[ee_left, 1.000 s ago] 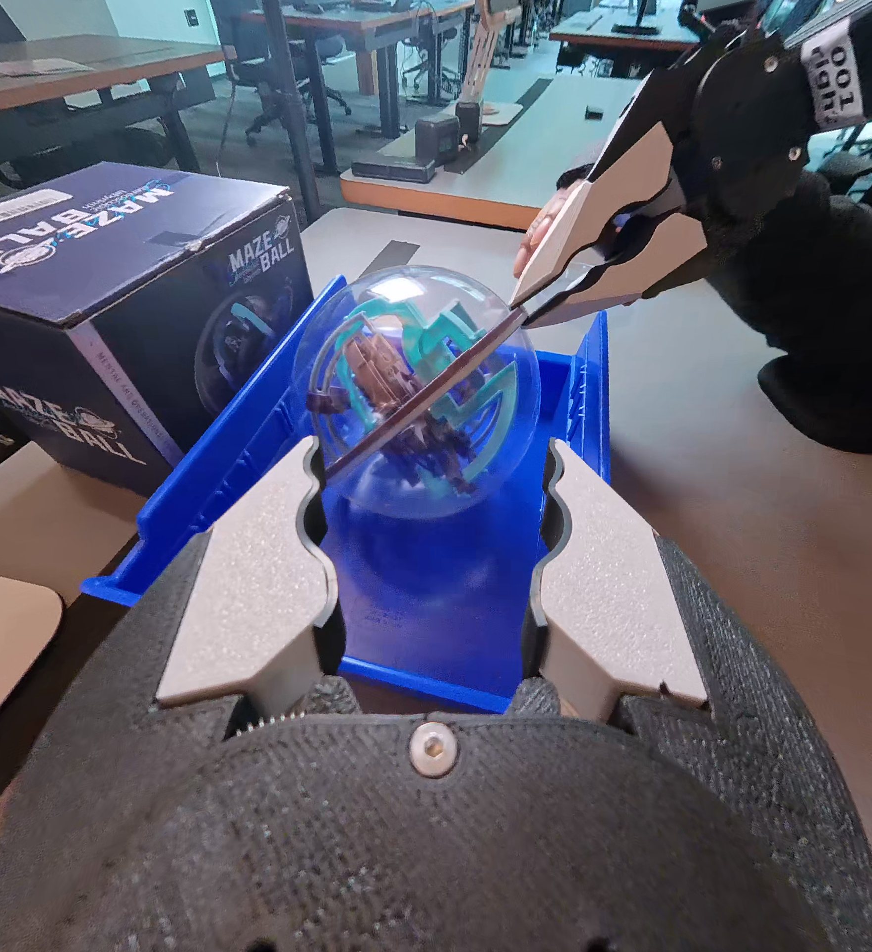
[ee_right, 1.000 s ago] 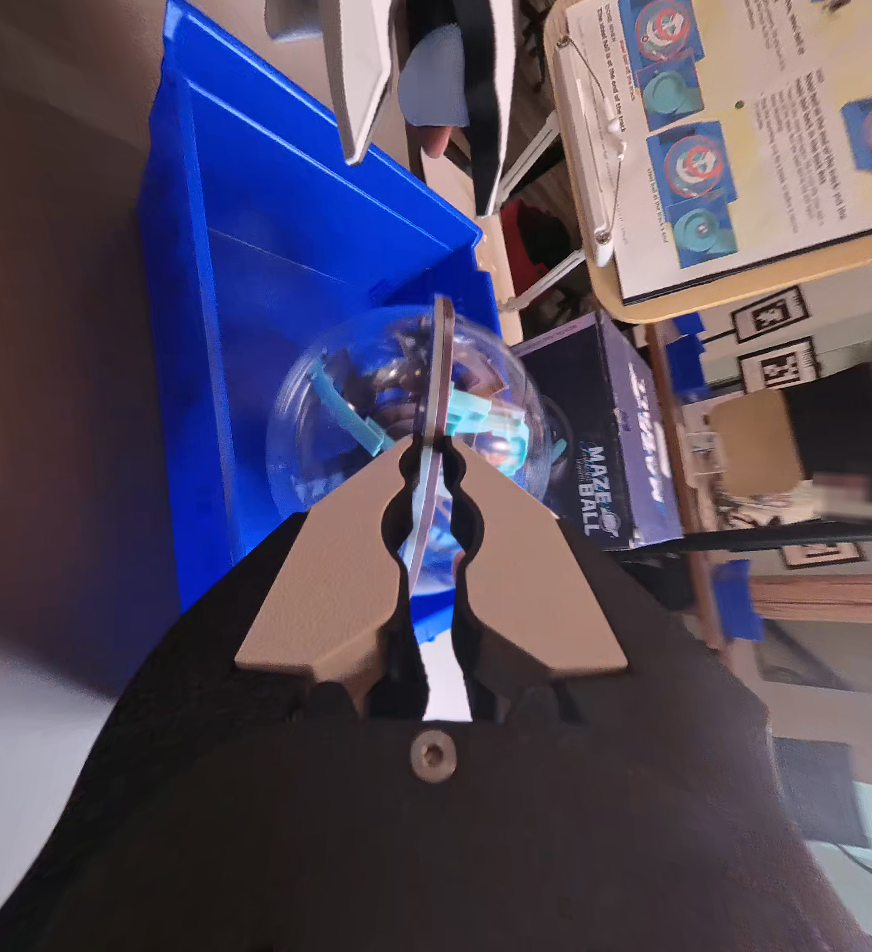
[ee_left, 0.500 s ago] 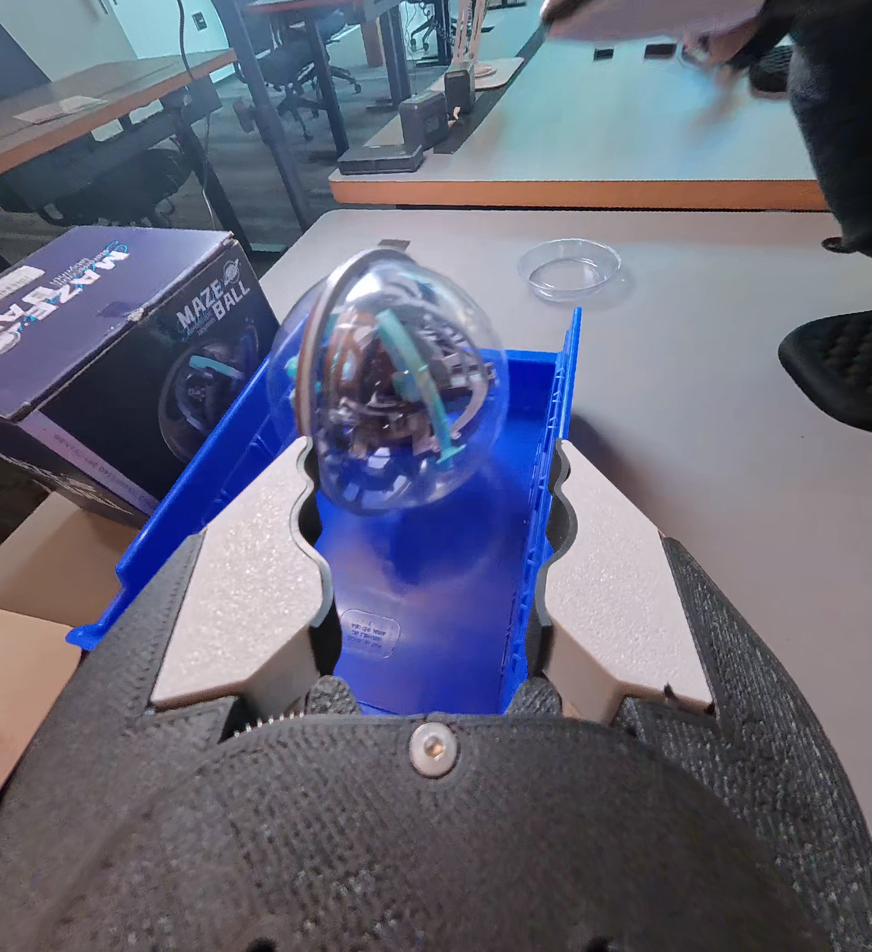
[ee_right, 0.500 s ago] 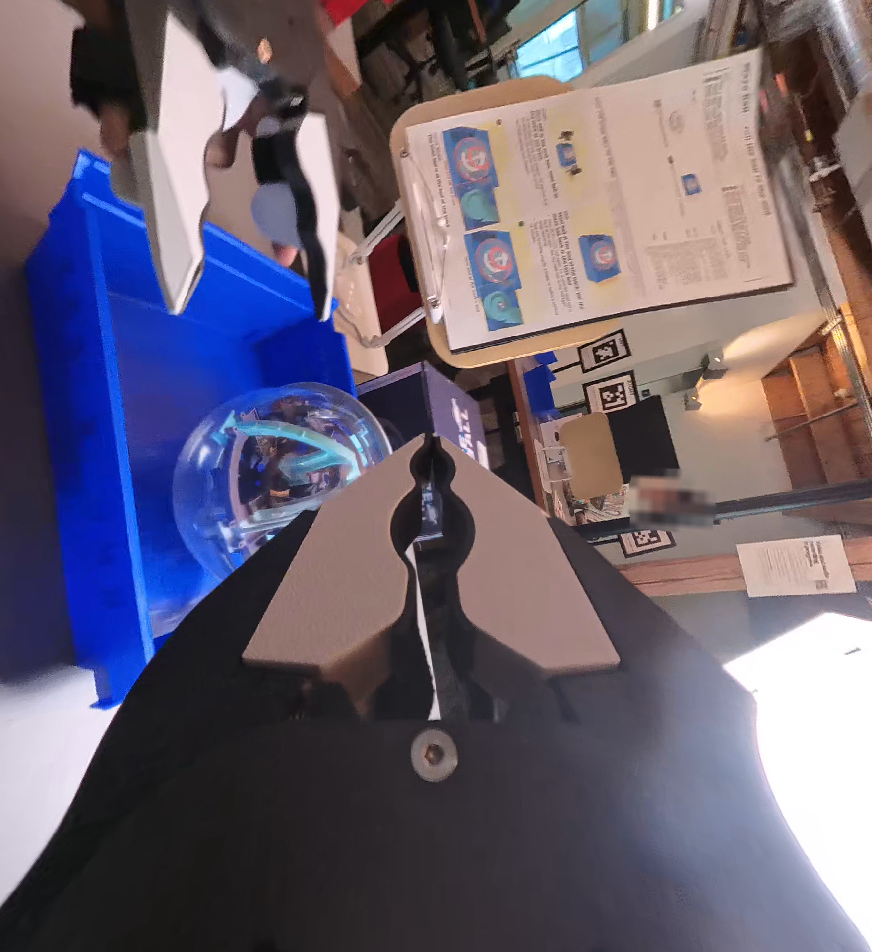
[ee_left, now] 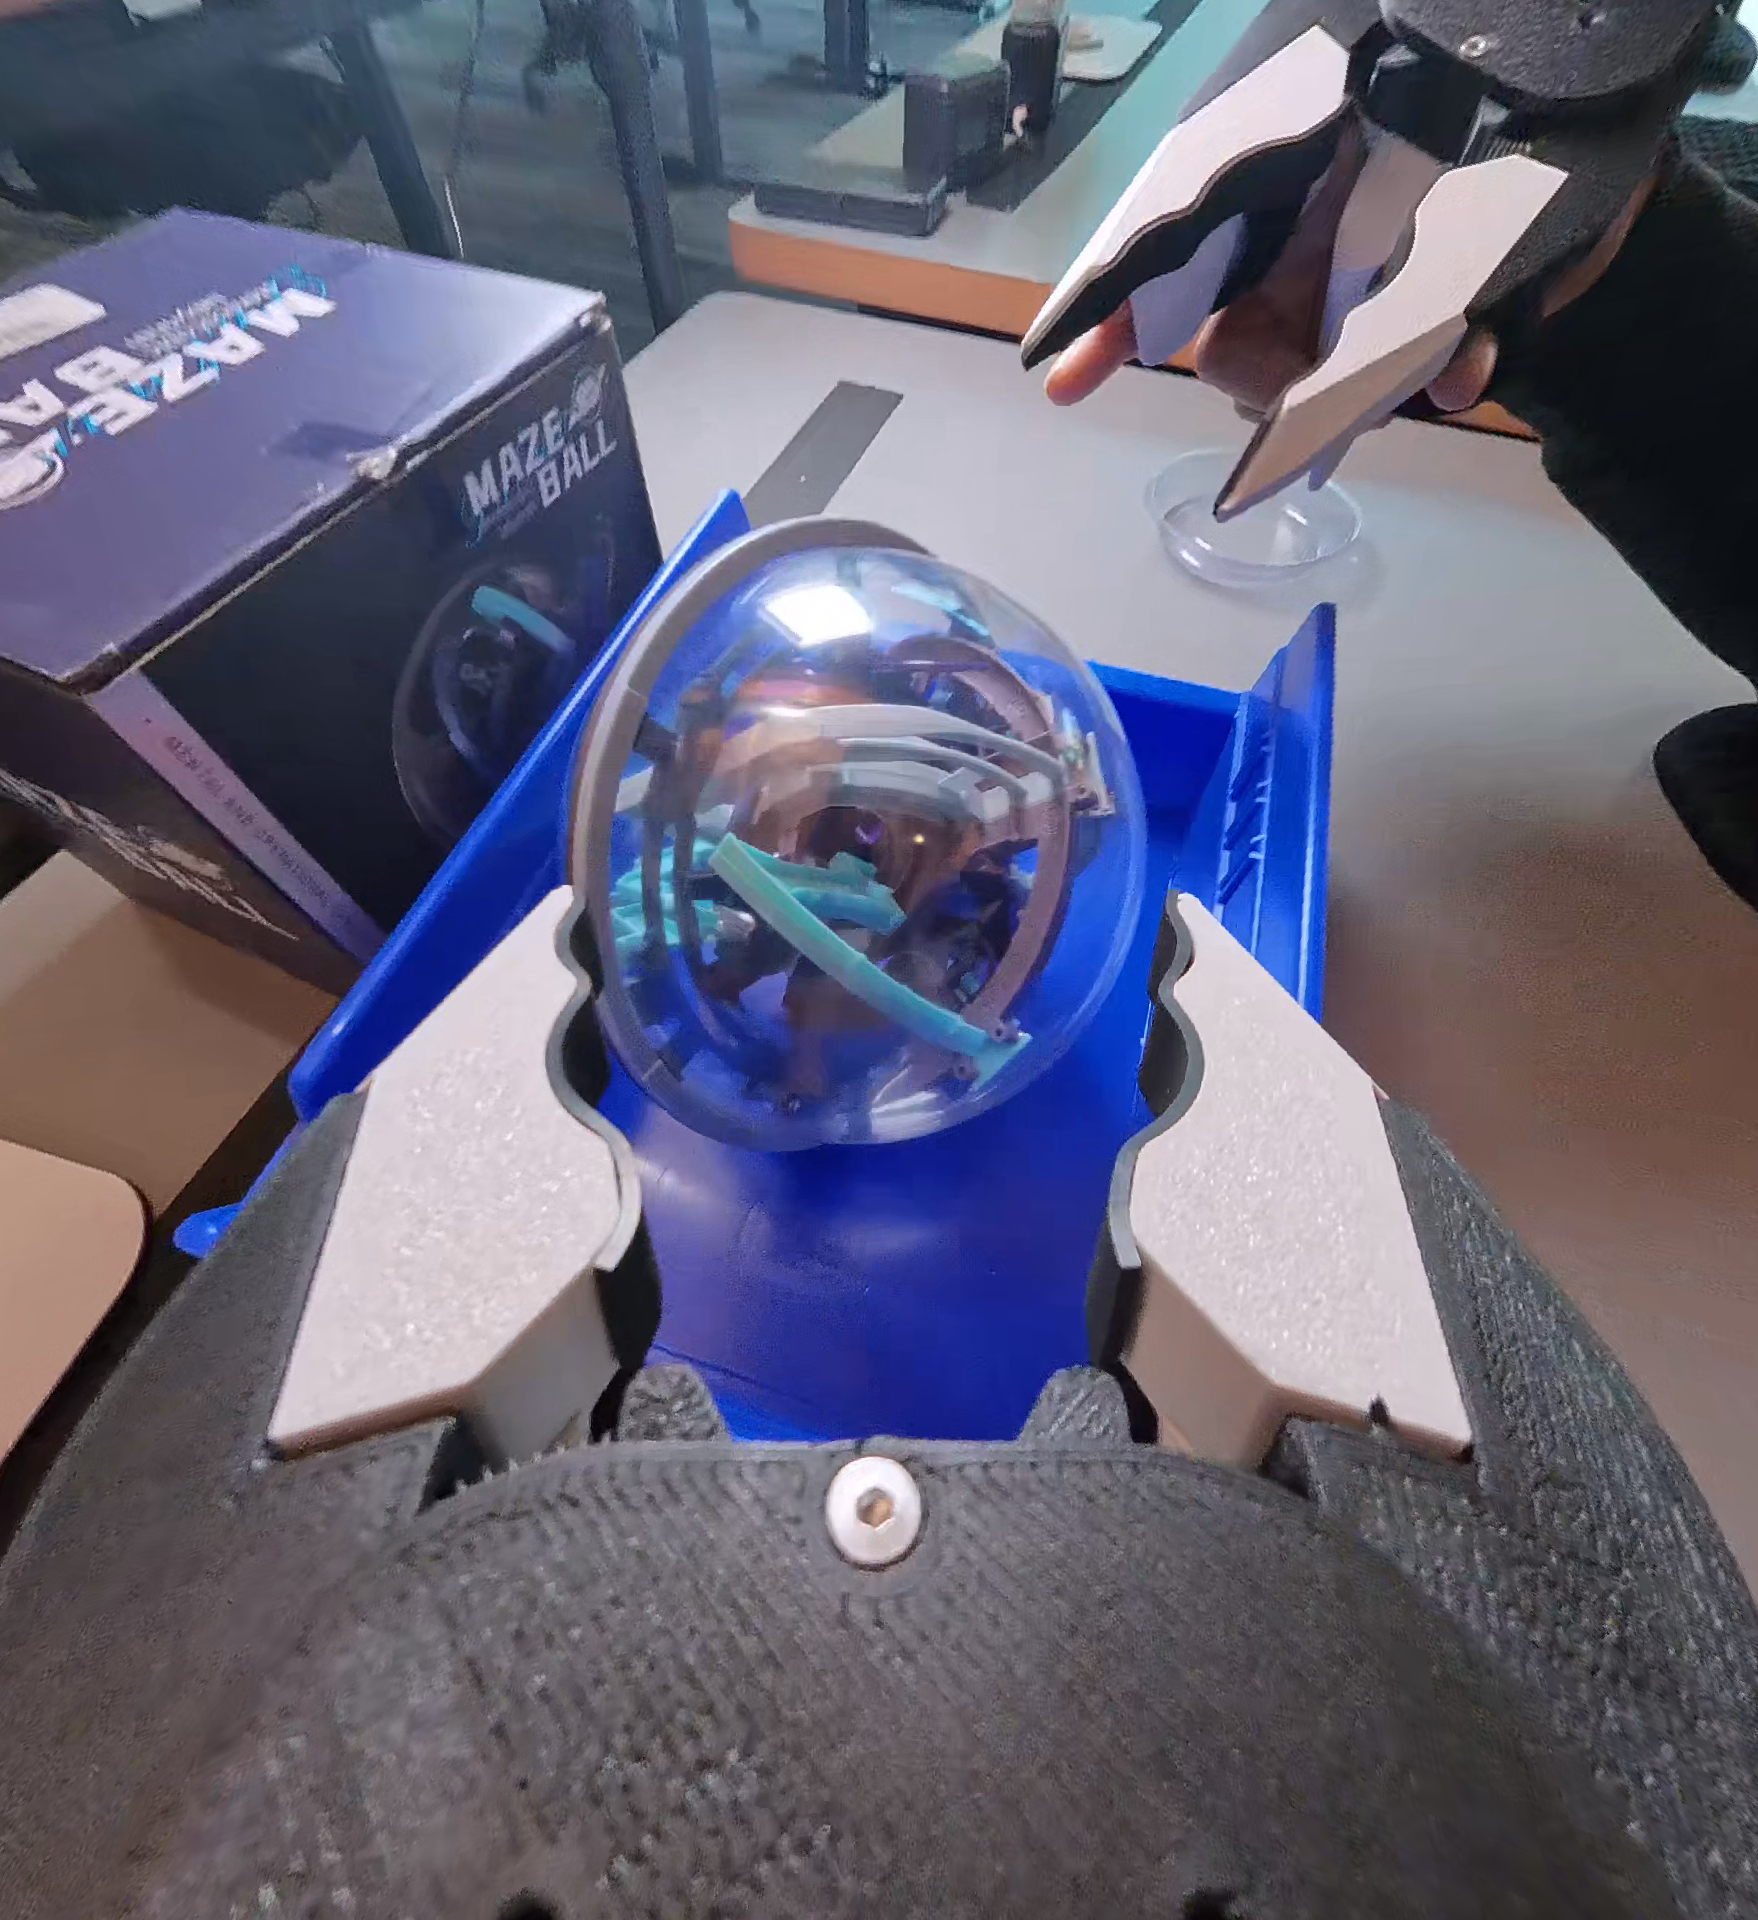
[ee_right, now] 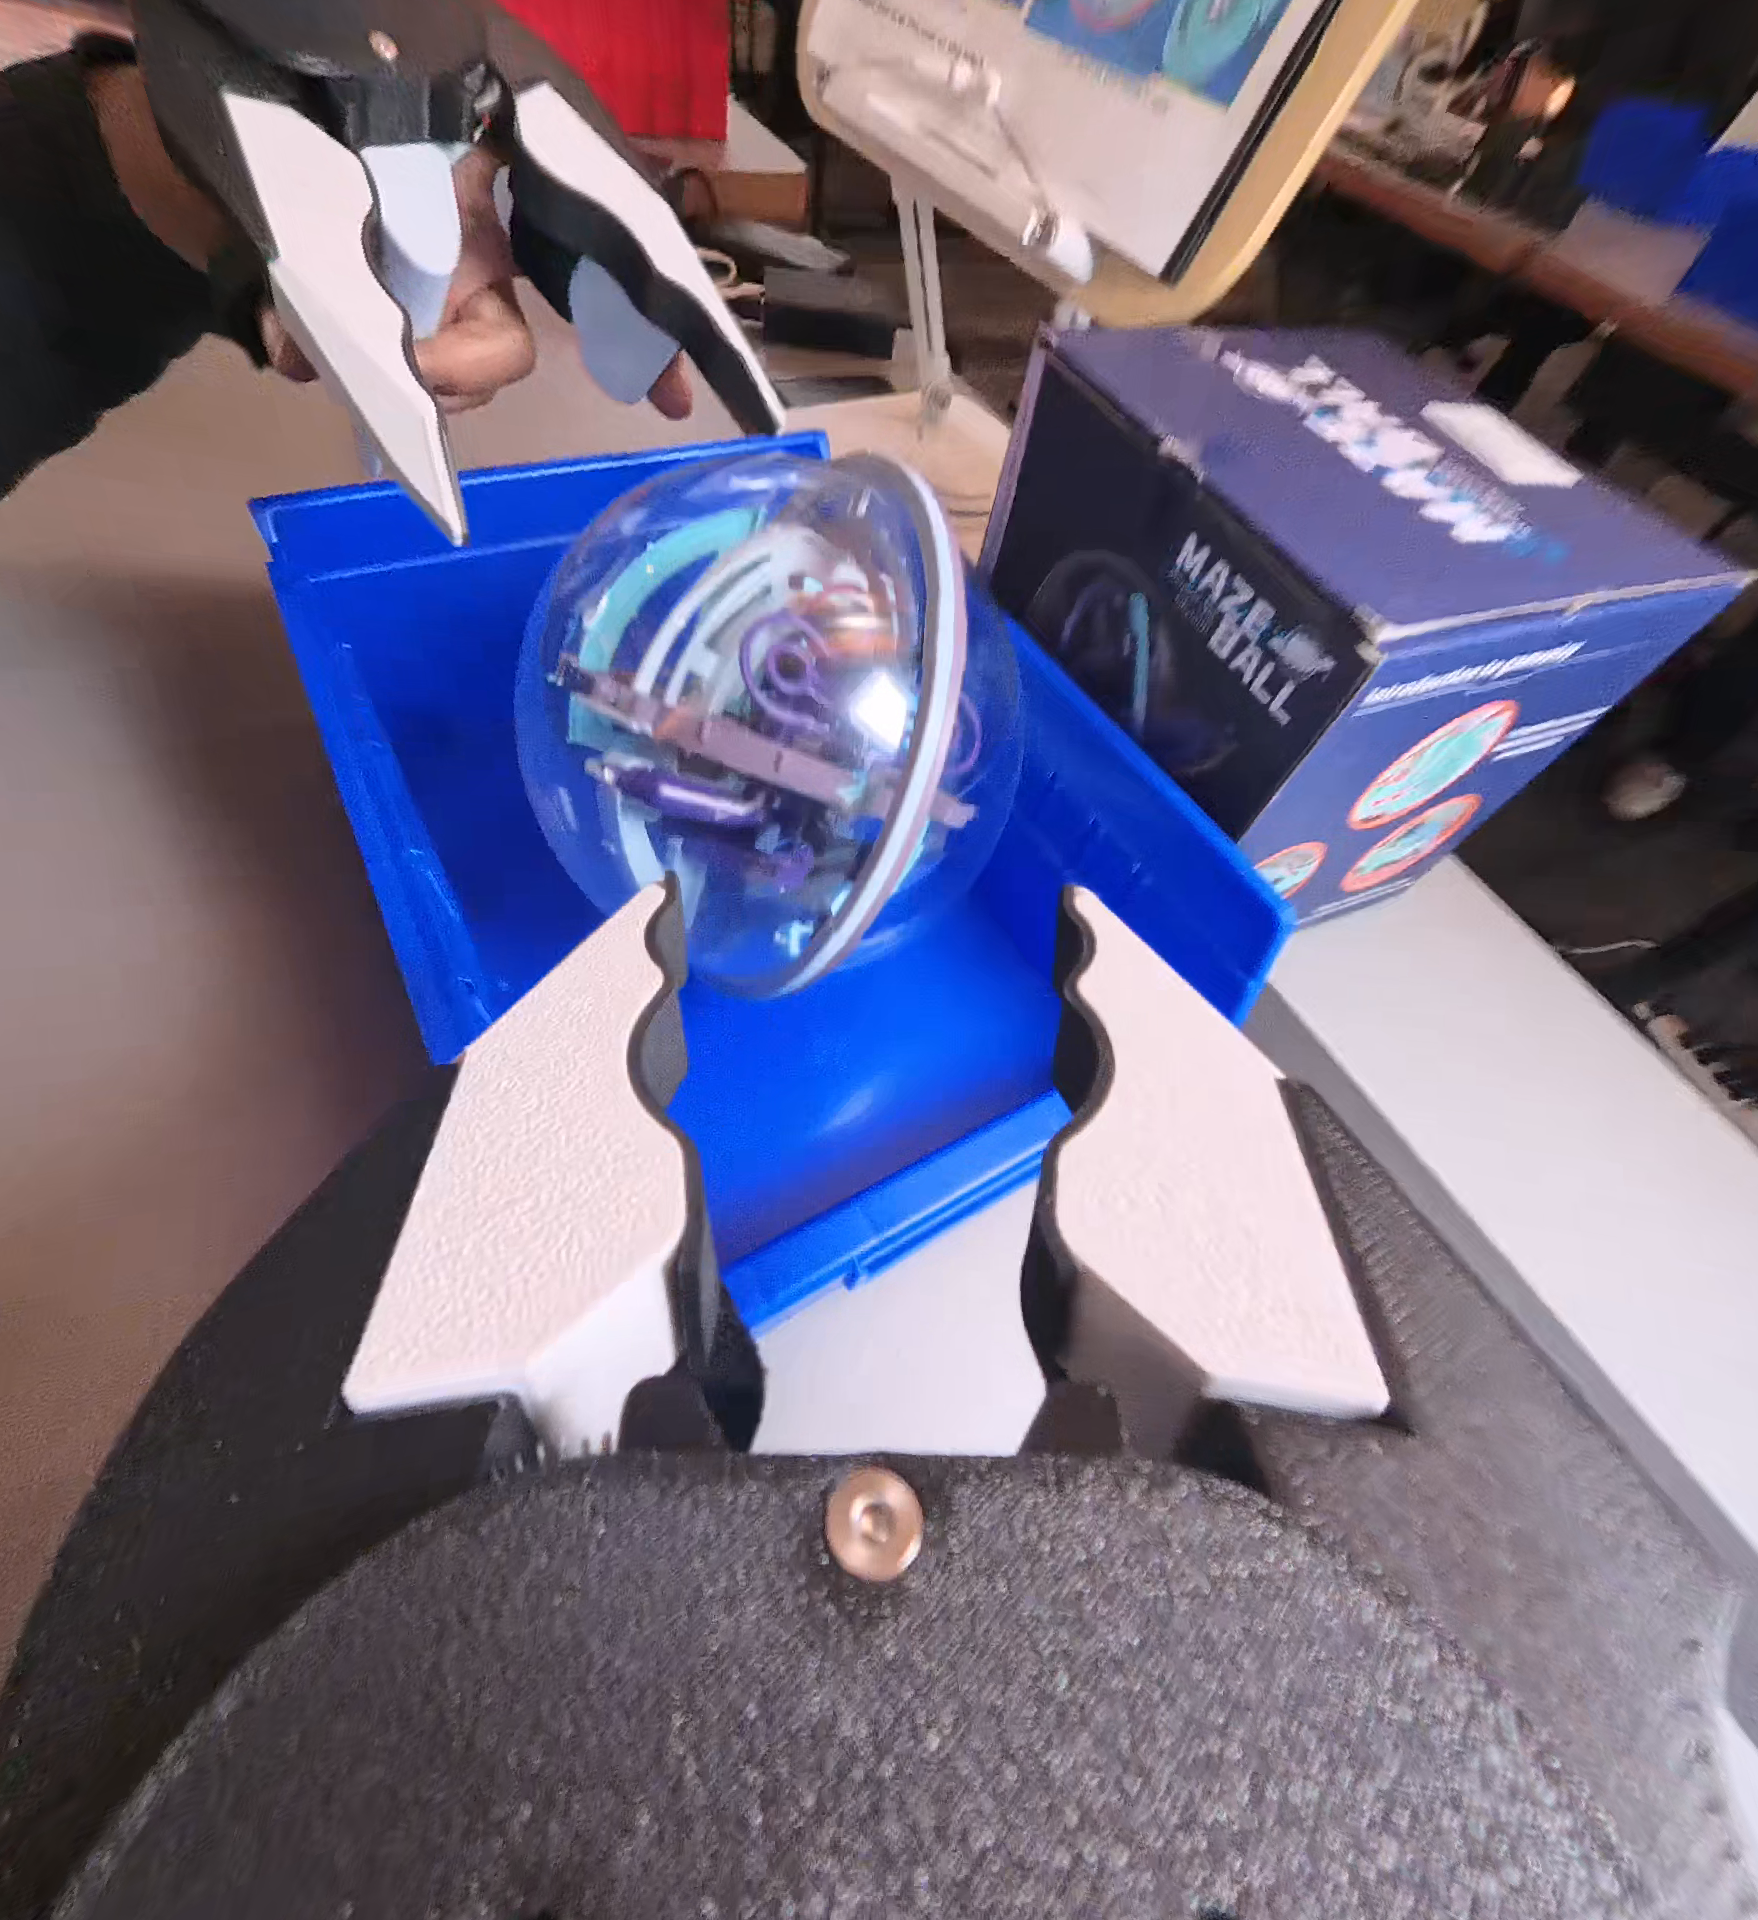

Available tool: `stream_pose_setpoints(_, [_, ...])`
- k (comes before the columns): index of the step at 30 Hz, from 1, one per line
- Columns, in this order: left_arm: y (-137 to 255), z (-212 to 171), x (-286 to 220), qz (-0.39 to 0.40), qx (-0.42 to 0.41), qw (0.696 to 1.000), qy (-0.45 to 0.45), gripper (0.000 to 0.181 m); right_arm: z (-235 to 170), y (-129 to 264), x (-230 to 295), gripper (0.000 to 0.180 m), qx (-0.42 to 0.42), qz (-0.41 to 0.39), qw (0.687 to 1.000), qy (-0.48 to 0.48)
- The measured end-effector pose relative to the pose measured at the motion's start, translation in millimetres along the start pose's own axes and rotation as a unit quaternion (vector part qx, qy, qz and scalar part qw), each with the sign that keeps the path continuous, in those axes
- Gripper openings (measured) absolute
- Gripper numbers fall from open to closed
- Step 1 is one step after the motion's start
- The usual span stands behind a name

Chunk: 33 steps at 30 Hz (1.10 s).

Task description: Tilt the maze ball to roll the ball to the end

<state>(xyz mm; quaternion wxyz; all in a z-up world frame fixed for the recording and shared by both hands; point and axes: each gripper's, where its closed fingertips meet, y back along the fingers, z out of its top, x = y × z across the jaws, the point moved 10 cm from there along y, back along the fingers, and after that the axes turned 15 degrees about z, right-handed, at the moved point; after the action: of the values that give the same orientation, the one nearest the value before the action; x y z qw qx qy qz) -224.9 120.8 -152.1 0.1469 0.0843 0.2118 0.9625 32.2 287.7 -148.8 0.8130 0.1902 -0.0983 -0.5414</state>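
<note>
One printed box [ee_left: 231, 540] beside maze ball [ee_left: 854, 831].

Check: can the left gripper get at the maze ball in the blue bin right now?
Probably yes. The left gripper is open, the maze ball sits just ahead between its fingers in the blue bin, and the right gripper is off to the side.

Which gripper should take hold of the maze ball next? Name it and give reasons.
Left, probably. The left gripper is open, its fingers either side of the maze ball in the blue bin. The right gripper, also open, hangs above the clear dish, farther from the ball.
</note>
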Motion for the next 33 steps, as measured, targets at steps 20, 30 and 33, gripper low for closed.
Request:
stream_pose_setpoints(20, [-42.3,-20.3,14.8,-0.094,0.102,0.989,-0.042,0.139,-40.2,-92.5,-21.0,0.105,0.086,0.179,0.978,-0.058])
stream_pose_setpoints(30, [-19.4,5.7,-4.2,-0.051,0.038,0.993,-0.096,0.138,-19.6,-72.3,-11.2,0.11,0.021,0.168,0.985,-0.036])
stream_pose_setpoints(33, [-5.4,20.8,-10.0,-0.036,-0.039,0.993,-0.101,0.139,3.1,-52.2,-4.9,0.113,-0.024,0.143,0.989,-0.003])
